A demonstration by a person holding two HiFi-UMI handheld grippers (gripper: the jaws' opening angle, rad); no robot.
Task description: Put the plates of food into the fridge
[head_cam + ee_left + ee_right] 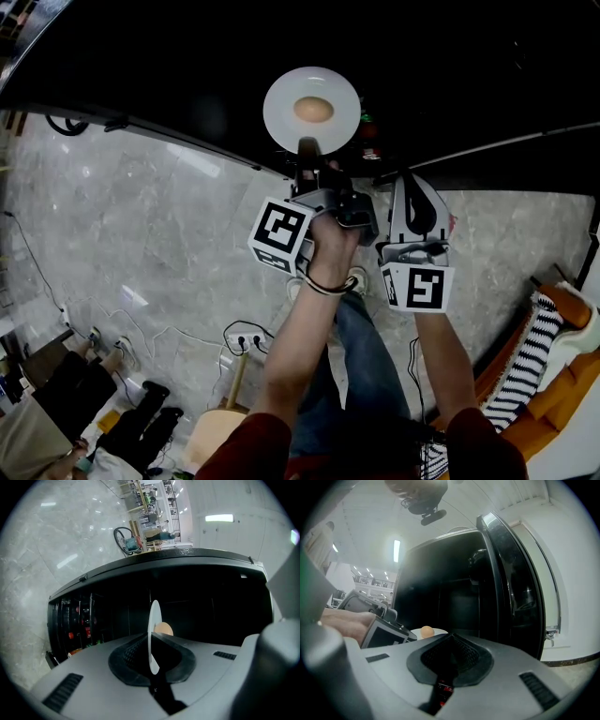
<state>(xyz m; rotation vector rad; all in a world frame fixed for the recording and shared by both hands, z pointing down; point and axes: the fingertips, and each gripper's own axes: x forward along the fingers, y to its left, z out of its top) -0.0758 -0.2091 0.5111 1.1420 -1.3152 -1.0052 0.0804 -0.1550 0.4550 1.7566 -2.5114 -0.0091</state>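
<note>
Now, at the open fridge: the person stands on the pale grey marble floor [141, 216] facing the tall black fridge [454, 597], its glossy black door [511, 583] swung wide on the right.

Left gripper [307, 150], grey plastic tongs with a black-and-white marker cube: jaws clamped on the near rim of a round white plate [281, 103]. The left gripper view shows the rim edge-on, pinched between the two dark pads. The plate sticks out ahead of the jaws, roughly flat, in front of the fridge's dark opening. Whether it rests on a shelf or hangs in the air I cannot tell.

On the plate sits one small rounded tan piece of food [313, 110], about at the middle, smooth like an egg or a bun.

Right gripper [451, 639], the same grey build: jaws closed together with nothing between them. It sits just beside the left one, to its right, pointing about level toward the fridge, clear of the plate.

Fridge interior — very dark. A few small red and green items show in racks at the left edge of the left gripper view, too dim to name.

Behind the person, to the right: an orange sofa [562, 375] with a black-and-white striped cushion [525, 361] on it.
</note>
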